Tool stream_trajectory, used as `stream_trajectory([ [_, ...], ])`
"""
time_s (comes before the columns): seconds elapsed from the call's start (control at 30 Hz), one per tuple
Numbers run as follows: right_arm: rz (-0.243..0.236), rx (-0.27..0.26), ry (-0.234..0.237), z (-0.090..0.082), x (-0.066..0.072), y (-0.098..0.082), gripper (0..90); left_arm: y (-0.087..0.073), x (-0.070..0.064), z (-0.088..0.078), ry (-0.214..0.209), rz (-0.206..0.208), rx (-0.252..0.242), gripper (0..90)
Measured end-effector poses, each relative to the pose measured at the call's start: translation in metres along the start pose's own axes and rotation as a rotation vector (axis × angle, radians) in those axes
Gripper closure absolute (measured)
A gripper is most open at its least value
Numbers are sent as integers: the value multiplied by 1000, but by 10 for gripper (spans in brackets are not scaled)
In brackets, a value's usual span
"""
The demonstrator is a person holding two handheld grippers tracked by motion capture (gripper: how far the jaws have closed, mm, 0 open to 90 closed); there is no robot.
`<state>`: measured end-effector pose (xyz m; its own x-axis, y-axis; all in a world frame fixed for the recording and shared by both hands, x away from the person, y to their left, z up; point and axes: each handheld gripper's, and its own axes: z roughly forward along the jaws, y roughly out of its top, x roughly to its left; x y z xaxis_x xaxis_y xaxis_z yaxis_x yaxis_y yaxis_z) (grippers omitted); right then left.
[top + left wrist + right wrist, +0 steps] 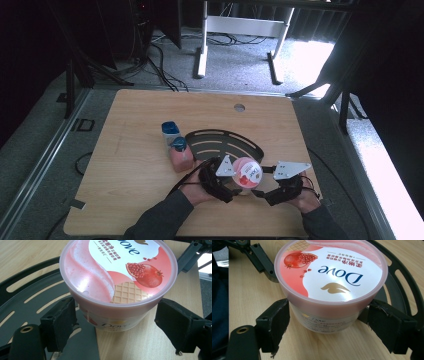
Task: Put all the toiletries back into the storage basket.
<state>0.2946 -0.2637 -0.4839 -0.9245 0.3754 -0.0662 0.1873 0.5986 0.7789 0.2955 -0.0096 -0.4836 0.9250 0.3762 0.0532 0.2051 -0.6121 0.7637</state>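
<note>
The Dove tub point(117, 285) stands on the desk point(140, 165), unlifted. It sits between the spread jaws of both the left gripper point(117, 325) and the right gripper point(329, 325), neither clamped; grasping looks still ahead.

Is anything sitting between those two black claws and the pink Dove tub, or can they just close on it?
Nothing visible is in the way. The Dove tub stands on the table at the black slotted tray's edge, and both the left gripper and right gripper already straddle it, jaws open on either side.
</note>
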Motion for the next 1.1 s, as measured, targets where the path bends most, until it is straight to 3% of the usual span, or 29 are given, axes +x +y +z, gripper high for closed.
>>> stream_trajectory([
  [0.87, 22, -26, -15, 4, -27, 3, 182, 12, 19, 9, 47, -13, -15, 177],
  [1.1, 33, -21, -18, 6, -34, 4, 182, 18, 24, 12, 59, 3, 0, 176],
])
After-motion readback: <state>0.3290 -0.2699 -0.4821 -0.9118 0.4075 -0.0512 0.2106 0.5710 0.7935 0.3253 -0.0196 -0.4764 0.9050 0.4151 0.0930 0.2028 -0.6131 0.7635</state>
